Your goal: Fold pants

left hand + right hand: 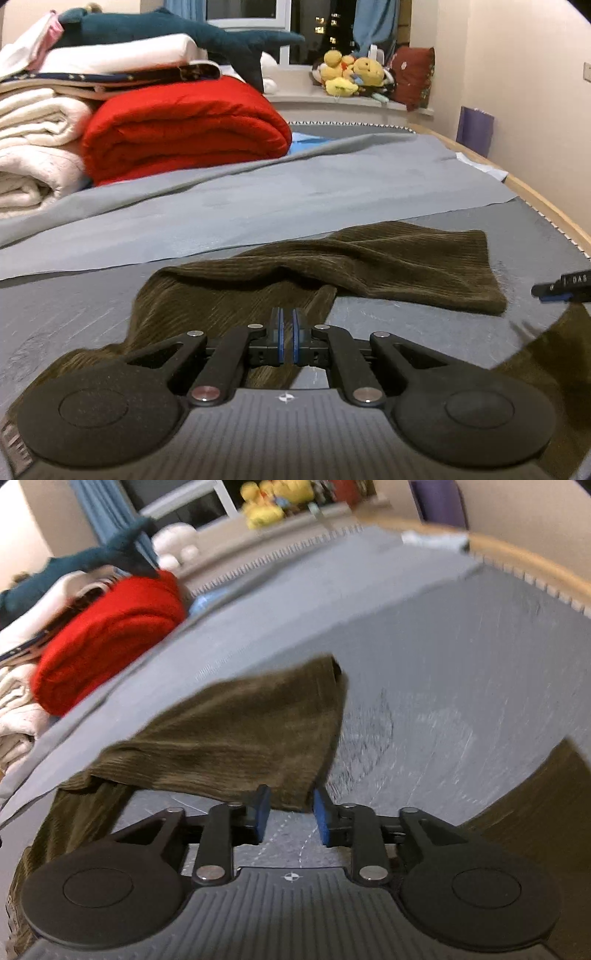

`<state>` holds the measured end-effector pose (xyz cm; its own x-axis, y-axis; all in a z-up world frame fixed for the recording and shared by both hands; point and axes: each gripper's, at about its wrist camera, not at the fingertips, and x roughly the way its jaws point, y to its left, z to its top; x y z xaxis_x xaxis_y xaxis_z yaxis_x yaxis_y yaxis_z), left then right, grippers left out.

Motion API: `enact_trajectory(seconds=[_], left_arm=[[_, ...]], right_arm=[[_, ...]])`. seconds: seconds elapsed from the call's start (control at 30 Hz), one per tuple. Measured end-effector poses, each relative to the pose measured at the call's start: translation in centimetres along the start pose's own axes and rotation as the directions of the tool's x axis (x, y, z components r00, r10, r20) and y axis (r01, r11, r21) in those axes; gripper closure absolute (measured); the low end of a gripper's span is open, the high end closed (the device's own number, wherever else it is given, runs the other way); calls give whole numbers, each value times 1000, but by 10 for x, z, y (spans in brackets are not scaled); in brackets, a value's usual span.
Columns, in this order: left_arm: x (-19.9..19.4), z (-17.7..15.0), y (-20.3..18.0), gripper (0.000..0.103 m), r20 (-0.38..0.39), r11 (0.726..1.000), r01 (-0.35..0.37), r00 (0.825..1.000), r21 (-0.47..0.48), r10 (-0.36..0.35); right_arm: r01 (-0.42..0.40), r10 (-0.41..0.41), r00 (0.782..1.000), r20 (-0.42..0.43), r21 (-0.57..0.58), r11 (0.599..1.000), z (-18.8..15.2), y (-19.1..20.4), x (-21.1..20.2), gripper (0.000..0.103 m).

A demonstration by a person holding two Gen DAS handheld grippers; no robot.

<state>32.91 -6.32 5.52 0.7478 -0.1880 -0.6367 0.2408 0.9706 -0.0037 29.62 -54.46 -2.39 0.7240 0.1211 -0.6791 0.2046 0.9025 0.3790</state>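
Left gripper [287, 338]: blue pads pressed together, nothing visibly pinched; olive corduroy pants [369, 266] lie just ahead on the grey bed [66, 321], one leg crossed over (folding barely begun). Right gripper [290, 818]: jaws partly spread, the leg's edge between them, no clamp visible; folds remain.

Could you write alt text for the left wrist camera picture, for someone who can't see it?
A closed left gripper hovers over olive corduroy pants spread on a grey bed. Behind lie a folded red blanket and yellow plush toys on a windowsill.
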Motion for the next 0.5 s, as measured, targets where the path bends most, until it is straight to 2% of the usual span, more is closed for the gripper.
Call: enact_trajectory(seconds=[0.1, 0.2, 0.23, 0.27, 0.33, 0.37, 0.43, 0.5], left_arm=[[40, -1, 6, 98, -63, 999, 7, 998, -45, -10], [78, -7, 3, 97, -142, 999, -3, 990, -37, -3], [88, -9, 1, 91, -152, 1000, 4, 988, -28, -8], [97, -11, -2, 76, -162, 1000, 10, 987, -17, -13], [112, -16, -7, 57, -176, 1000, 17, 984, -3, -17], [119, -17, -9, 53, -175, 1000, 16, 984, 4, -15], [134, -21, -11, 53, -187, 1000, 4, 982, 14, -1], [148, -25, -10, 53, -204, 1000, -7, 979, 3, 7]], right_arm=[[11, -7, 998, -64, 61, 998, 0, -8, 34, 54], [-16, 29, 994, -102, 122, 992, 1, -11, 63, 51], [-30, 45, 992, -118, 129, 991, 1, -10, 71, 51], [-40, 57, 990, -131, 133, 990, 1, -7, 80, 51], [-38, 54, 990, -131, 128, 991, 0, 0, 93, 49], [-29, 41, 992, -116, 109, 994, 1, 4, 95, 48], [-1, 7, 995, -96, 66, 998, 3, 13, 100, 52], [52, -50, 996, -71, 27, 998, 2, 21, 101, 69]])
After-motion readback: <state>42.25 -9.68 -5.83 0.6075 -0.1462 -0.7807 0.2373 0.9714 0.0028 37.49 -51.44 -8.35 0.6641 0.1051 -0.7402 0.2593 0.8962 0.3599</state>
